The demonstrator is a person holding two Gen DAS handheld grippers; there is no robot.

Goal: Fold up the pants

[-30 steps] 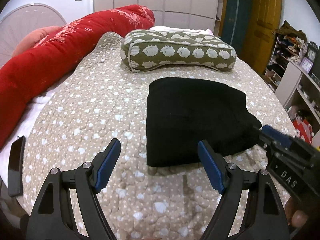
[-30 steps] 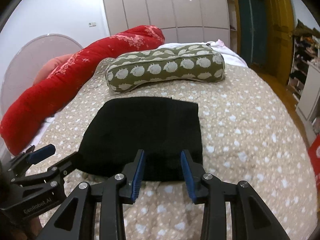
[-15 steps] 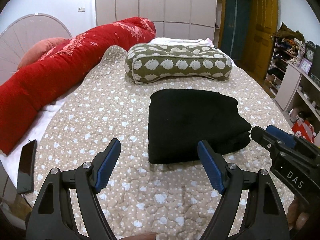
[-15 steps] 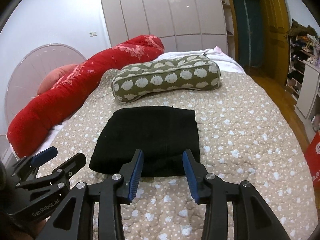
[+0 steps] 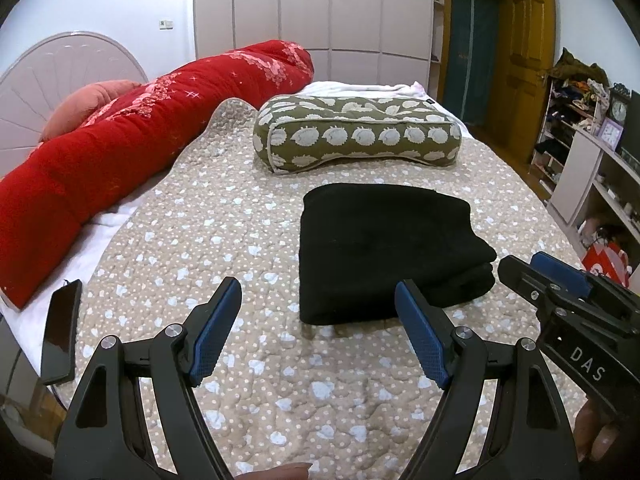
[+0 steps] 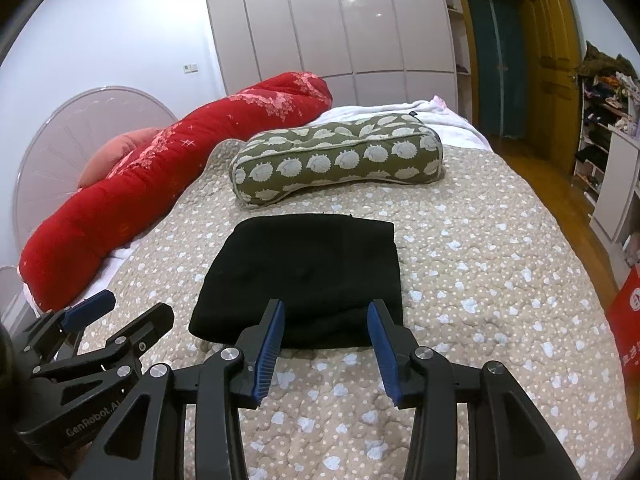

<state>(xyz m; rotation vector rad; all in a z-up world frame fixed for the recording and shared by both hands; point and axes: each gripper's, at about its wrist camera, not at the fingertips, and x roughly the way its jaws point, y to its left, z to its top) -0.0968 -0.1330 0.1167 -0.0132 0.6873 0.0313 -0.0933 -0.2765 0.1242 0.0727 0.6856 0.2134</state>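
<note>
The black pants (image 5: 384, 244) lie folded in a thick rectangle on the beige dotted quilt (image 5: 224, 240), also in the right wrist view (image 6: 308, 276). My left gripper (image 5: 318, 300) is open and empty, held above the quilt just short of the pants' near left corner. My right gripper (image 6: 326, 312) is open and empty, just short of the pants' near edge. Each gripper shows at the side of the other's view, the right one (image 5: 552, 276) and the left one (image 6: 120, 312).
A green patterned pillow (image 5: 356, 136) lies beyond the pants. A long red bolster (image 5: 132, 136) runs along the left side. A black phone (image 5: 62, 336) lies at the bed's left edge. Shelves (image 5: 600, 168) and a red box (image 6: 628, 320) stand to the right.
Both grippers have drawn back and up from the folded pants, which now look smaller and farther away. The right jaws have opened a little wider. The pants have not moved.
</note>
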